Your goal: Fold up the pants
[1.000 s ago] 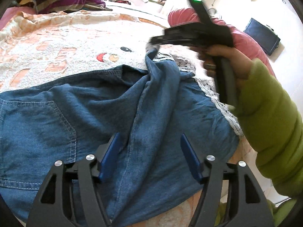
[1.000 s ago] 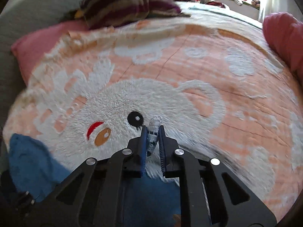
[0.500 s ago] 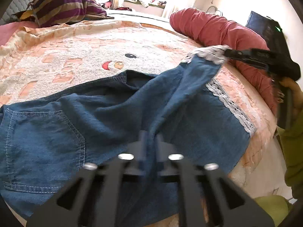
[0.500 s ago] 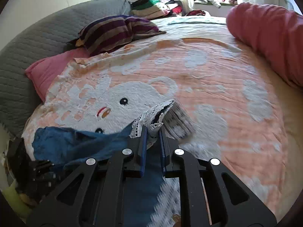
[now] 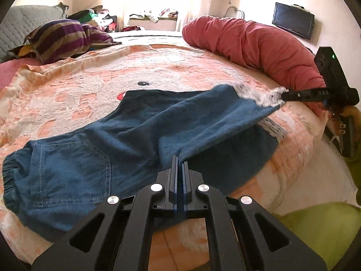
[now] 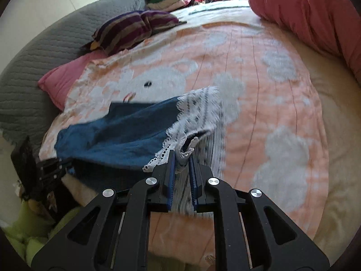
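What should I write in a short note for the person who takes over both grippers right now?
Left gripper: fingers shut on a fold of the pants, near the middle of the lifted leg.
Right gripper: fingers shut on the lace hem of that same leg, held up above the blanket.
Pants: waist and back pocket lie flat on the blanket at the near edge of the bed; the other leg lies flat beneath the lifted one.
Done: one leg is gripped at two points and raised.
Left: probably lay this leg over the other, smooth it, then fold the pants across.
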Demonstrator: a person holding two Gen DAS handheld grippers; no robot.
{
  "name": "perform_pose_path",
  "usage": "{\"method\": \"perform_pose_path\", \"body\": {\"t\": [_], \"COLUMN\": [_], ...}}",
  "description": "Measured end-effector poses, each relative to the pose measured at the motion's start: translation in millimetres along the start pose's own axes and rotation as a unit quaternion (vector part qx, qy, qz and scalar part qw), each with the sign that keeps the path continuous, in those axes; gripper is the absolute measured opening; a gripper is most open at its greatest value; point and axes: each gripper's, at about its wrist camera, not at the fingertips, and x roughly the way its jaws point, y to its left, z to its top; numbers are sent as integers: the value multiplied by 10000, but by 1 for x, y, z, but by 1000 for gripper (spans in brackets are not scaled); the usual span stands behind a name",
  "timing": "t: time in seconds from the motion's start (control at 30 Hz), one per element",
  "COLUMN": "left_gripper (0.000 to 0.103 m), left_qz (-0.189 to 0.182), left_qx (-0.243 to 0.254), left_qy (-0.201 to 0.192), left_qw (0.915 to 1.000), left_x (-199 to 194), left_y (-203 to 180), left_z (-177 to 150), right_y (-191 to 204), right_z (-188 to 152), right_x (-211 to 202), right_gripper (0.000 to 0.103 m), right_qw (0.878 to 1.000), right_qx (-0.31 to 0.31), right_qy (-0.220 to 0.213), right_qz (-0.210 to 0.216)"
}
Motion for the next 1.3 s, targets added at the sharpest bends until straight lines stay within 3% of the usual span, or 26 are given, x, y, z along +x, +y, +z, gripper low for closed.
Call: {"method": "perform_pose_path", "body": {"t": [0.27,0.53,0.67,0.73,0.87,1.03,1.17,1.3], "left_gripper": [2,5,5,6,26,45,68,71], "left_qz": [-28,-67,-89,-104,-220,-93,444,1313], "left_qx": [188,242,280,275,204,-139,-736,-1762], "left_qy": [209,587,615,631,528,130,-281,-291], "left_qw": [9996,9980,9977,9976,9982,9998,9959,9751], "left_x": [3,21,22,20,7,-26,-60,-75], "left_y": [-6,-8,-9,-9,-5,15,51,105], "left_z": [-12,-22,-23,-24,-23,-16,-15,-24], "right_y": [-14,-20,-20,-18,3,39,57,61], "right_z": [-31,-46,-43,-36,-23,-26,-27,-28], "right_x": [11,26,20,7,-9,28,57,66], "right_gripper": [7,8,22,25,40,41,42,45], "right_qw": [9992,9974,9965,9956,9943,9924,9882,9866], "right_qx": [159,0,-41,-175,-597,-1201,-1497,-1581], "right_qy": [368,475,461,219,-291,20,310,403], "right_qz": [-80,-537,-699,-900,-840,-248,-60,-78]}}
